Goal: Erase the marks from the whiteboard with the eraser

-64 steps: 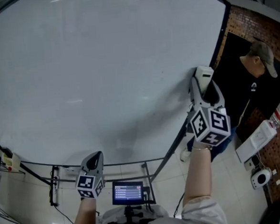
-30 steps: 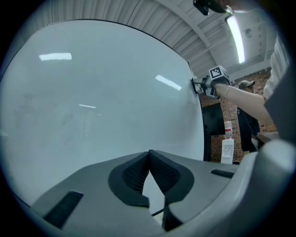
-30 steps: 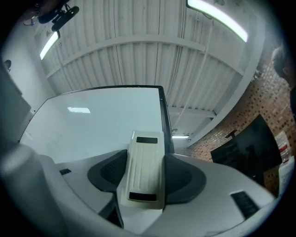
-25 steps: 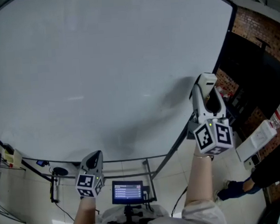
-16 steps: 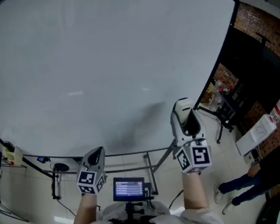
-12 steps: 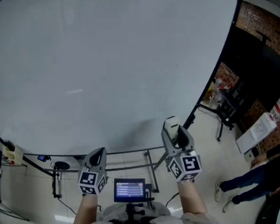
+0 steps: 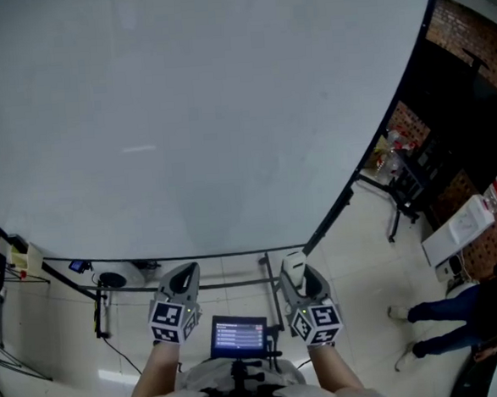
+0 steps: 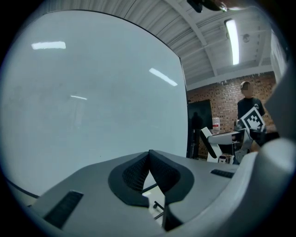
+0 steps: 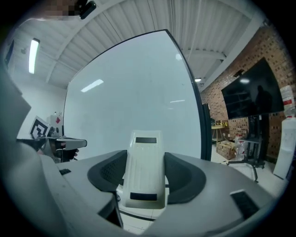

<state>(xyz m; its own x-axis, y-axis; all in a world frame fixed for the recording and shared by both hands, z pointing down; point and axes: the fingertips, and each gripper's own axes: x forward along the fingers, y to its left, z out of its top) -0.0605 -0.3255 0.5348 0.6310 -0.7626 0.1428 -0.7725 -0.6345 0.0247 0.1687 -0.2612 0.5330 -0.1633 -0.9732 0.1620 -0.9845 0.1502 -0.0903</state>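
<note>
Textured black right fingers (image 9: 107, 172) around smooth white oblong eraser (image 9: 144, 169)

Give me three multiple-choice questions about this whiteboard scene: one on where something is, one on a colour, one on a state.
1. Where is the white plastic eraser?
A. Between the jaws of the right gripper
B. On the floor
C. On a shelf

2. What colour is the frame of the large whiteboard?
A. Red
B. Black
C. Yellow

3. How do the jaws of the left gripper stand?
A. Wide apart
B. Clamped on a marker
C. Shut, nothing between

Answers:
1 A, the right gripper view shows it clamped between them.
2 B, a black edge borders the board.
3 C, their tips meet in the left gripper view.
</note>
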